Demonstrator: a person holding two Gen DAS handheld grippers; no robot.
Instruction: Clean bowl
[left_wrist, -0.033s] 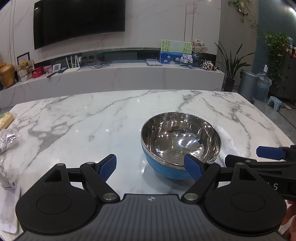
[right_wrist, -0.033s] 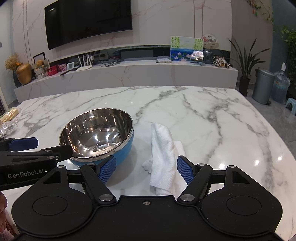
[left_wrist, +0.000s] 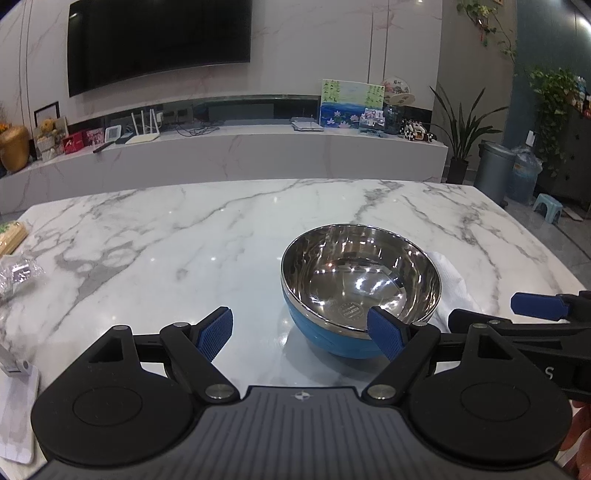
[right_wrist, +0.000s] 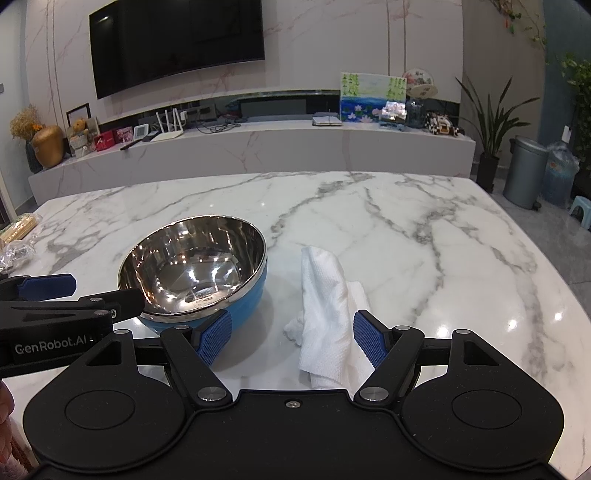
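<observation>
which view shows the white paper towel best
The right wrist view: the paper towel lies in full sight, crumpled on the marble table right of the bowl. The left wrist view shows only an edge peeking from behind the bowl.

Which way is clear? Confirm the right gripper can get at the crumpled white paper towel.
Probably yes: the right gripper is open, the crumpled white paper towel lies straight ahead between its fingers, and the blue steel-lined bowl sits off to the left.

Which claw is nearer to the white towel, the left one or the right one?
Right. The right claw is open with the towel lying between its fingers. The left claw is open on the far side of the bowl, away from the towel.
</observation>
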